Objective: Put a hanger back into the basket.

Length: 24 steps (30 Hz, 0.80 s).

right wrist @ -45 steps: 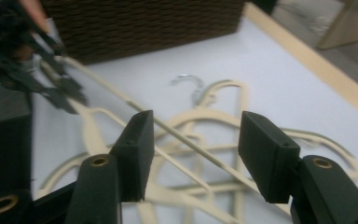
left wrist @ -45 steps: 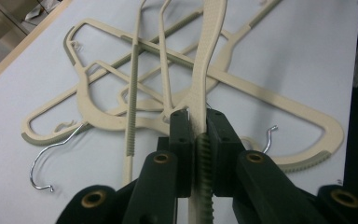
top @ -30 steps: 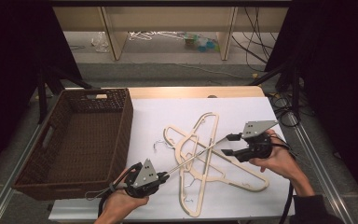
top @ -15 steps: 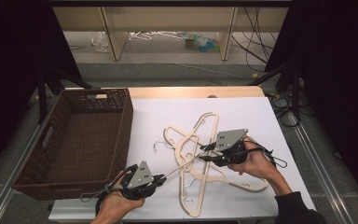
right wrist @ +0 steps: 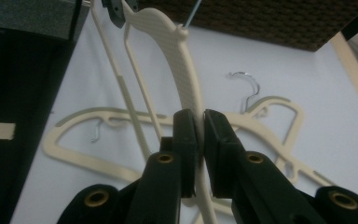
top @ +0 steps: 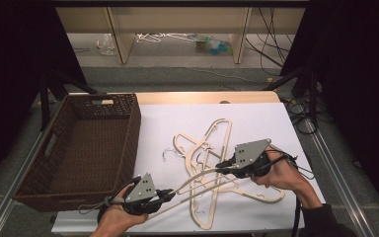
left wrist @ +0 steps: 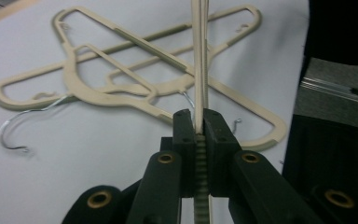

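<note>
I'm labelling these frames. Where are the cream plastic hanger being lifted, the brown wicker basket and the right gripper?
cream plastic hanger (top: 197, 180): high view, its bar
brown wicker basket (top: 128, 131): high view, right wall
right gripper (top: 218, 167): high view, jaw tips

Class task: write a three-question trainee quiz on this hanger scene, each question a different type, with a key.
1. True or false: the left tool is shut on the lifted hanger.
2. What does the right tool grip? A) basket rim B) the same hanger C) a cable
3. Fill in: the wicker basket stands to the ___ of the hanger pile in the high view.

Key: 1 true; 2 B; 3 left.
</note>
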Each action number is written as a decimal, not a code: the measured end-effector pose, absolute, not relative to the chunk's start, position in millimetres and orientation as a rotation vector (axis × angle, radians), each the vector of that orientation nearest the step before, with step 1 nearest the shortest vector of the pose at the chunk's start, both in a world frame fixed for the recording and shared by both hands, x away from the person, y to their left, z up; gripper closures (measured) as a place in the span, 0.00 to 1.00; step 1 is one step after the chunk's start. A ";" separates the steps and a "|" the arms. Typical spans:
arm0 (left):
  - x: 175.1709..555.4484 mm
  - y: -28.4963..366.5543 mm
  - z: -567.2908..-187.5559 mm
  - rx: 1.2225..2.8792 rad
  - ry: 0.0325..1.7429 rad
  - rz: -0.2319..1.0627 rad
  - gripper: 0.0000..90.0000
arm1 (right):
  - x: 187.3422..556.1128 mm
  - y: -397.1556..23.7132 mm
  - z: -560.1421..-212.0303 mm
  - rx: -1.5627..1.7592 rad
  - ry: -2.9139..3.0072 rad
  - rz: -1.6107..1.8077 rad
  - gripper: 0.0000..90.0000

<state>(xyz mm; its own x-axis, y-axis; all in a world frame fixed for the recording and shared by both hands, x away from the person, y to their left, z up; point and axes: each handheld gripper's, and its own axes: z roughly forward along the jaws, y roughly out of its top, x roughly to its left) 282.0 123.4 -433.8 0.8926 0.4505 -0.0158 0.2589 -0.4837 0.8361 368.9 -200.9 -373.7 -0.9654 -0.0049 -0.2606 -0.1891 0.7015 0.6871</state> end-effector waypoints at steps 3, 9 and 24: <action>281.8 117.6 -437.9 2.158 0.460 0.296 0.92 | 364.9 -200.8 -377.6 -0.155 2.704 1.088 0.94; 285.9 95.2 -429.6 2.121 0.430 0.294 0.74 | 363.5 -196.7 -382.2 -0.176 2.742 1.098 0.95; 309.9 62.0 -409.0 2.097 0.436 0.243 0.92 | 362.3 -195.6 -385.0 -0.168 2.750 1.117 0.94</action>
<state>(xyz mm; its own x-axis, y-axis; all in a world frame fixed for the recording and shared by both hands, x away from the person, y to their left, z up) 309.9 62.0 -409.0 0.9170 0.3989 0.0014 0.2112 -0.4885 0.8466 362.3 -195.6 -385.0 -0.9794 -0.0410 -0.1976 -0.1672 0.7135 0.6804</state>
